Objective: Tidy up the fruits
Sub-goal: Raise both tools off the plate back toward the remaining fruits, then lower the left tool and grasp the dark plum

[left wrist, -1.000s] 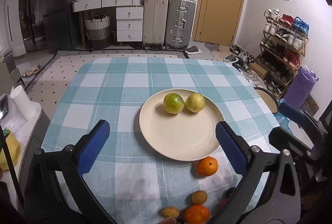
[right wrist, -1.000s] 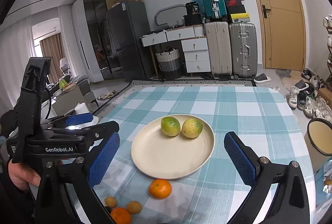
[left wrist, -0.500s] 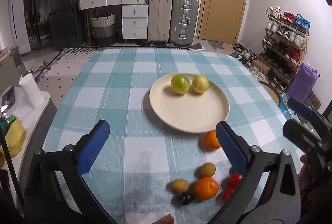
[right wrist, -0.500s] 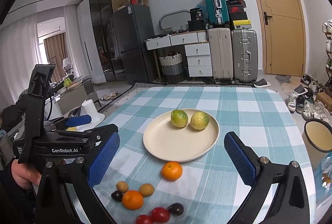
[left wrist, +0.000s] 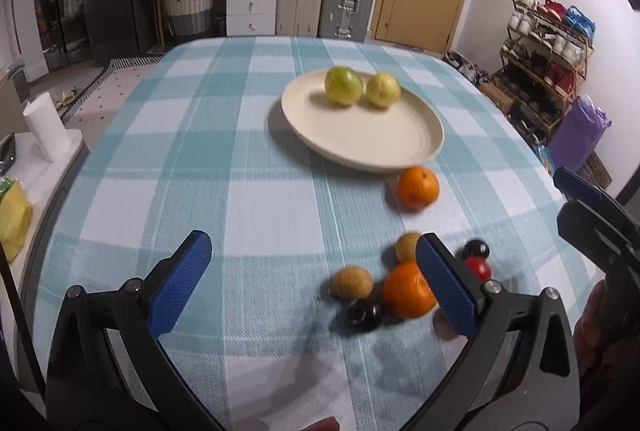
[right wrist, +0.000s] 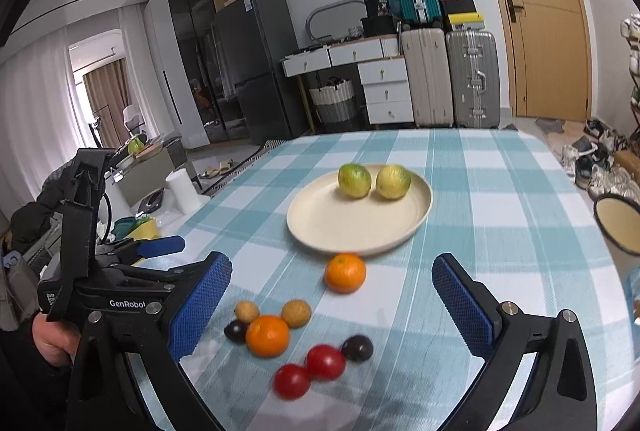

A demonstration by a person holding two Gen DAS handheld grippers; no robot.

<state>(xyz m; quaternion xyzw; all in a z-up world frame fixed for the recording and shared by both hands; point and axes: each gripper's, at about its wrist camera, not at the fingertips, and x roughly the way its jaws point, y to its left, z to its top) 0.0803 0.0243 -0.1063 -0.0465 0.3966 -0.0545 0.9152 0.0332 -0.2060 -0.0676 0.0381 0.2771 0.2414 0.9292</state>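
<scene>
Use the cream plate [right wrist: 416, 227] as your reference. Two yellow-green citrus fruits [right wrist: 354, 180] sit touching each other at its far side. One orange [right wrist: 345, 272] rests on the tabletop [right wrist: 500, 199] just beside the near rim of the plate. The remaining loose fruit lies nearer to you than the plate: a second orange [right wrist: 267, 335], two small brown fruits [right wrist: 296, 313], two dark plums [right wrist: 357, 348] and two red tomatoes [right wrist: 325, 362], clustered close together.

Your left tool [left wrist: 320, 283] and right tool [right wrist: 340, 307] both stand with pads wide apart and hold nothing. Both hover above the loose cluster.

Handling, as a judgement:
1. Treat the oranges as firm and round. Grip across the widest part, or they may roll out.
2. Treat the tomatoes and plums as smooth-skinned and easily bruised. Close gently.
3. Expect neighbouring fruit to roll when nudged, since the pieces lie so near each other.

The tabletop carries a teal-and-white checked cloth that may wrinkle under a dragging pad. Beyond the plate stand suitcases [right wrist: 450, 75], white drawers [right wrist: 384, 87] and a wooden door [right wrist: 548, 15].
</scene>
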